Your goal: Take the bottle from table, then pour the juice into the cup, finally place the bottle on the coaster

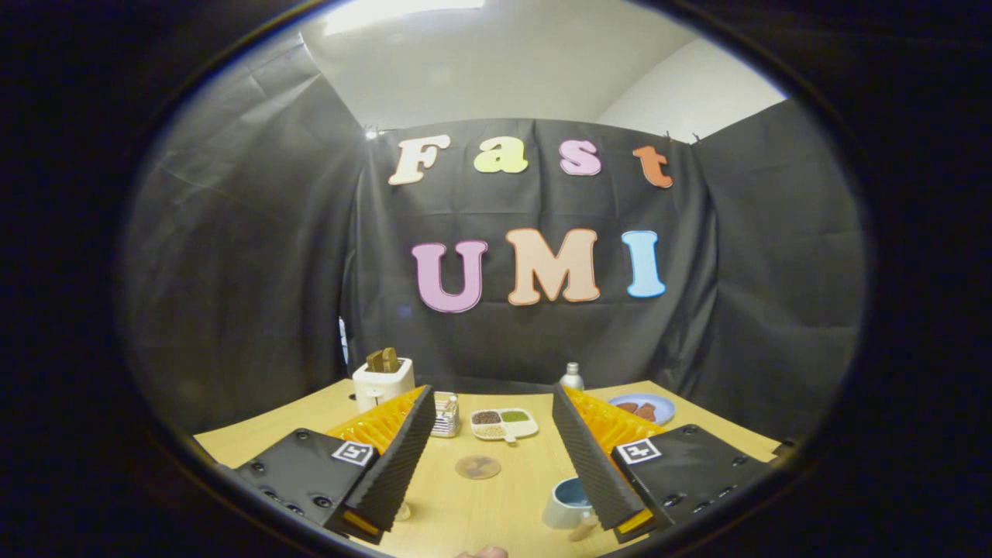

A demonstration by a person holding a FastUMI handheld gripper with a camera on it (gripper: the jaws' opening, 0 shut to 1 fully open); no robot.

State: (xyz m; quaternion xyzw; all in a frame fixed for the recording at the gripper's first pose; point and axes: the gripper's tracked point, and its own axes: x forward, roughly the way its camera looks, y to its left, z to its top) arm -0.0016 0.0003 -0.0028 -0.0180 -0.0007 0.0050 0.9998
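Observation:
A small pale bottle (572, 377) with a cap stands upright at the far side of the wooden table (504, 511), just beyond the tip of the right finger. Between the fingers, on the tabletop, lies a round brown coaster (477, 466). A white cup (568, 504) with a blue inside sits close against the inner side of the right finger, partly hidden by it. My gripper (492, 392) hovers above the table, open wide, with nothing between its fingers.
A white toaster (382, 381) with toast in it stands at the back left. Ahead sit a small striped container (446, 415) and a divided dish of grains (504, 423). A blue plate with food (643, 408) lies beyond the right finger.

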